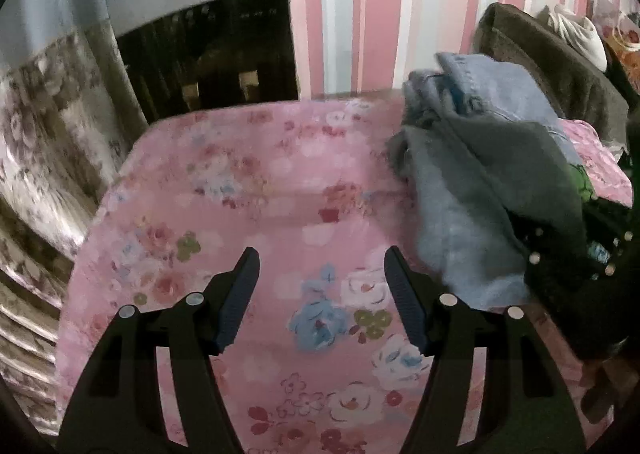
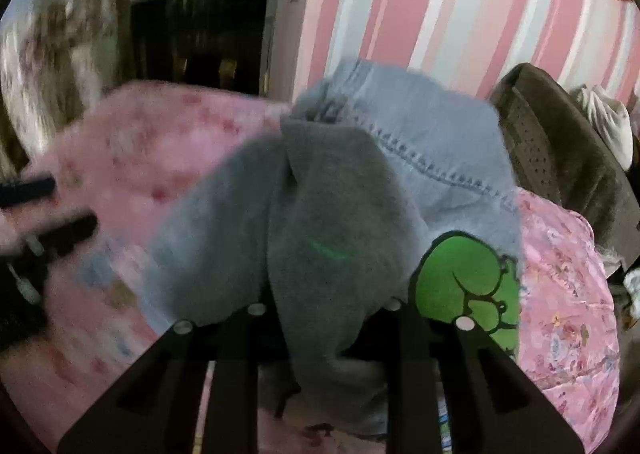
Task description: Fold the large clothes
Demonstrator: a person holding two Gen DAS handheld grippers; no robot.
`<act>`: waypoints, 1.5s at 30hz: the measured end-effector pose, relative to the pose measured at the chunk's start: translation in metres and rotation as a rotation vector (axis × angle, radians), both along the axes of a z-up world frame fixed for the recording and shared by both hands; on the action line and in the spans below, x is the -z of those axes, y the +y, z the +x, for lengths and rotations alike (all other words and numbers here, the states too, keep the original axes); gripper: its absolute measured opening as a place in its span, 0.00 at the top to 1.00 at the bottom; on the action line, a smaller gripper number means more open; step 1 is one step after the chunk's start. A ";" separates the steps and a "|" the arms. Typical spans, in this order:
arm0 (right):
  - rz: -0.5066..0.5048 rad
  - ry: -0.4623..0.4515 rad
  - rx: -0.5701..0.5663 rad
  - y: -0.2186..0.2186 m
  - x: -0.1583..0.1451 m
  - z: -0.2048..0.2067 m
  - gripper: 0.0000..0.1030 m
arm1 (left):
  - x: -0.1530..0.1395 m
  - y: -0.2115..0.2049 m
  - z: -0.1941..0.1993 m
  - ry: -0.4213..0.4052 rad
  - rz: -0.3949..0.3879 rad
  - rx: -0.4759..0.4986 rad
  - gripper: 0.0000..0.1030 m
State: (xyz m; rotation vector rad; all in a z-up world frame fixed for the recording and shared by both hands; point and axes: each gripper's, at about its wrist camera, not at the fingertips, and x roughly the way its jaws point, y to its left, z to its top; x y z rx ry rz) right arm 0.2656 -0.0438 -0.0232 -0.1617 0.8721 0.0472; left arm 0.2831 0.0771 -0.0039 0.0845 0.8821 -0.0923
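the right gripper (image 2: 320,314) is having its fingertips buried under the grey sweatshirt (image 2: 320,222), so the pads are not showing and whether they are pinching the cloth is staying unclear. the green print (image 2: 464,286) is being cut by folds, its figure unreadable. in the left wrist view the sweatshirt is running under dark gear at the right edge. the floral bedsheet (image 1: 248,174) and the curtain (image 1: 44,142) are smearing with blur.

The pink floral sheet (image 1: 248,182) lies flat and bare ahead of the left gripper (image 1: 320,274); a hand can pass freely there. To its right the grey and denim clothes (image 1: 480,174) block the way. Behind stand the striped wall (image 1: 400,14) and a dark opening (image 1: 208,62).
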 end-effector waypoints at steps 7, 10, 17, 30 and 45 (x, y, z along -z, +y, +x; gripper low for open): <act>0.021 -0.019 -0.052 -0.004 -0.025 -0.016 0.55 | 0.005 -0.008 -0.005 -0.004 0.023 0.023 0.35; 0.037 -0.030 -0.092 -0.006 -0.039 -0.032 0.35 | 0.001 -0.007 -0.009 -0.018 0.024 0.026 0.27; 0.068 -0.090 -0.079 -0.049 -0.068 -0.077 0.33 | -0.004 -0.011 -0.017 -0.019 0.022 0.038 0.26; 0.443 -0.078 0.231 -0.179 -0.045 -0.062 0.33 | -0.061 -0.078 0.009 -0.084 -0.088 0.130 0.16; 0.448 -0.049 0.155 -0.138 -0.003 -0.018 0.60 | -0.002 -0.107 0.046 0.055 -0.068 0.217 0.85</act>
